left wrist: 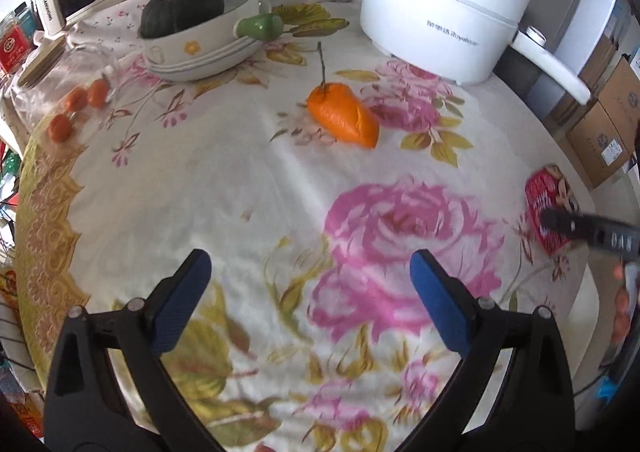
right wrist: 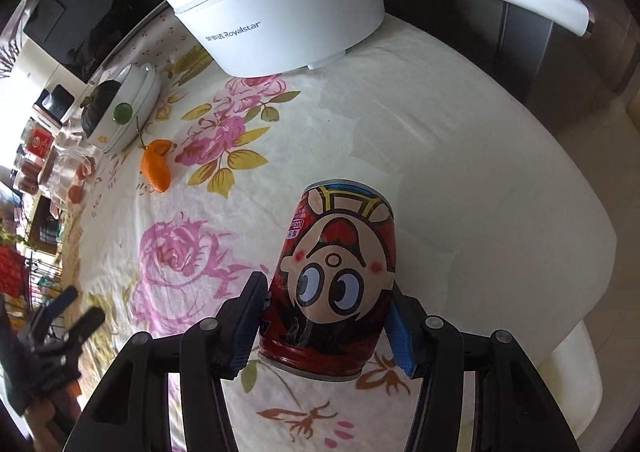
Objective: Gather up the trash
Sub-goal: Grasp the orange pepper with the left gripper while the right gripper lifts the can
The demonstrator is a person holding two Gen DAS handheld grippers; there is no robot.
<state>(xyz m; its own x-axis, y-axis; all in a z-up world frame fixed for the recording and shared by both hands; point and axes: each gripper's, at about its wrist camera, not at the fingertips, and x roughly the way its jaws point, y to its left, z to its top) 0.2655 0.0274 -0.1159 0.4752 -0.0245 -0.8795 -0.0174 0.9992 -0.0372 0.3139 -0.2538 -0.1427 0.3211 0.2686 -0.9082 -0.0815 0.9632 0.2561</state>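
A red drink can with a cartoon face lies on the floral tablecloth near the table's right edge. My right gripper is shut on the can, one blue pad on each side of it. The can also shows at the right in the left wrist view, with the right gripper's fingers over it. An orange peel with a thin stem lies at the table's middle; it also shows in the right wrist view. My left gripper is open and empty above the cloth, well short of the peel.
A white electric pot with a long handle stands at the back right. A white bowl holds a dark green squash, with a green cup beside it. Small oranges and a glass jar are at the left edge.
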